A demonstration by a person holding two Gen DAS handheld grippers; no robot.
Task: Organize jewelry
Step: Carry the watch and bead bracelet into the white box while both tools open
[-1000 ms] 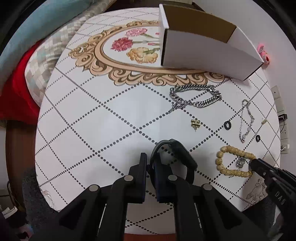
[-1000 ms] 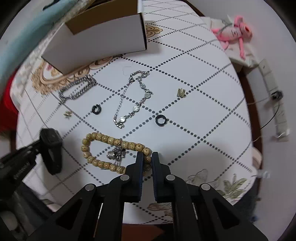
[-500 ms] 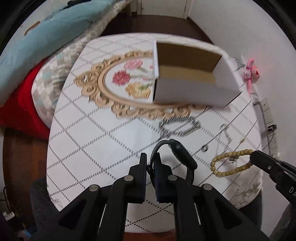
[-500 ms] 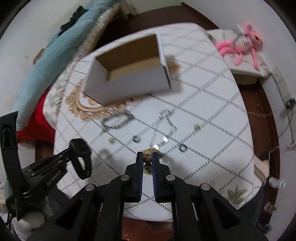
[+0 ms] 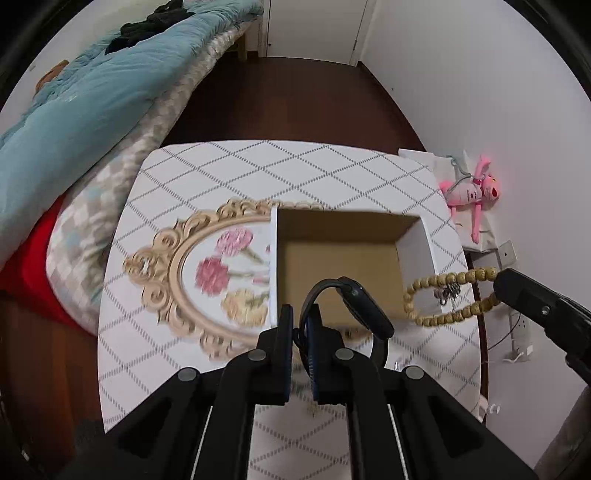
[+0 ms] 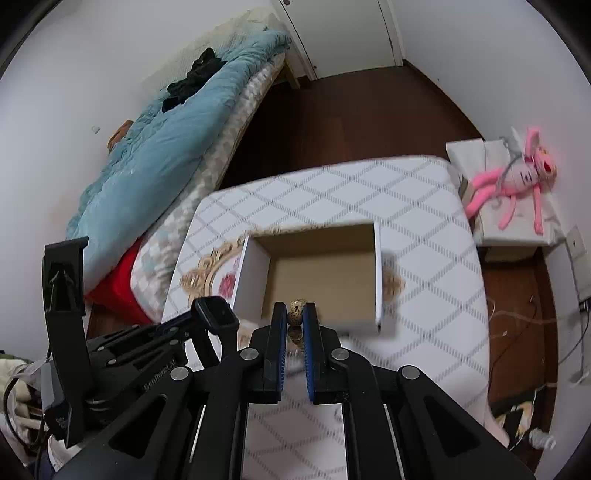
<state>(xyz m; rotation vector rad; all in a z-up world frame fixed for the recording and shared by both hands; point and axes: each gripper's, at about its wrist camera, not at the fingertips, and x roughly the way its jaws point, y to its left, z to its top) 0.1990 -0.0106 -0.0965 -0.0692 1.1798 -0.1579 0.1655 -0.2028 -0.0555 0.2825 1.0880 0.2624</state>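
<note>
Left gripper (image 5: 301, 317) clamps black watch (image 5: 364, 310)'s strap. Right gripper (image 6: 294, 317) pinches bead bracelet (image 5: 443, 295). Open box (image 6: 376, 280) just ahead, probably below both; blurred.

Ahead of the black tongs, a white box (image 5: 413, 254) with brown inside sits on a white, grey-diamond tablecloth (image 5: 229, 170).

White walls (image 5: 461, 74), dark wood floor (image 5: 295, 99), bed (image 6: 229, 122) under a blue duvet (image 5: 85, 99), white door (image 5: 314, 26) beyond
</note>
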